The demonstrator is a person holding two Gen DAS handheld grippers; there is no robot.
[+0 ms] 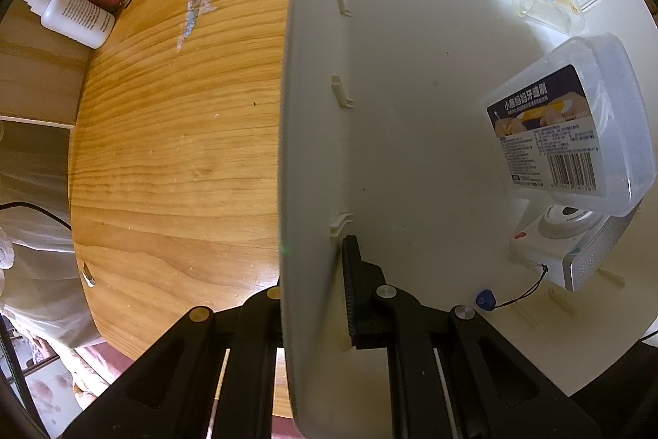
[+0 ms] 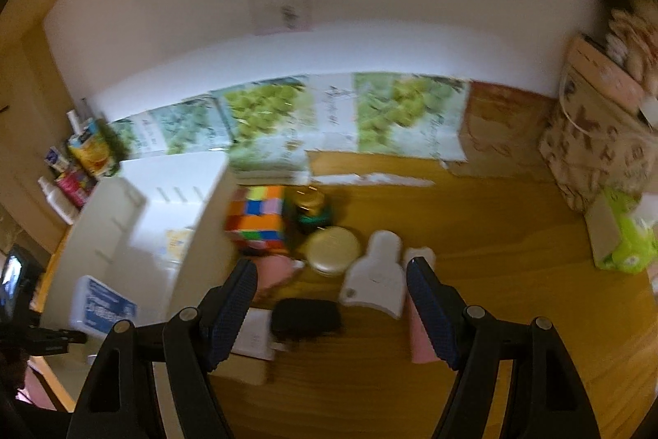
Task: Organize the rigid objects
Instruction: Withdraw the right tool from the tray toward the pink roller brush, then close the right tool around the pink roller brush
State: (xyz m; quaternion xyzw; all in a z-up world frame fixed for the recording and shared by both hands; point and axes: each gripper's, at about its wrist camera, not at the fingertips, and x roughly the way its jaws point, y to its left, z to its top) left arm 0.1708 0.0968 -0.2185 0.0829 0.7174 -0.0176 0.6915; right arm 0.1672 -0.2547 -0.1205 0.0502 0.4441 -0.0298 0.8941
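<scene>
White storage bin (image 1: 312,110) on wooden bench (image 1: 177,134) | left tool (image 1: 312,299) clamped on bin wall | right tool (image 2: 333,270) apart, empty, above black case (image 2: 306,317) | floss-pick box (image 1: 575,134) inside bin

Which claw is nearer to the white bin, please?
Left. The left claw is clamped on the white bin's wall; the right claw hangs open over the table items beside it, touching nothing.
</scene>
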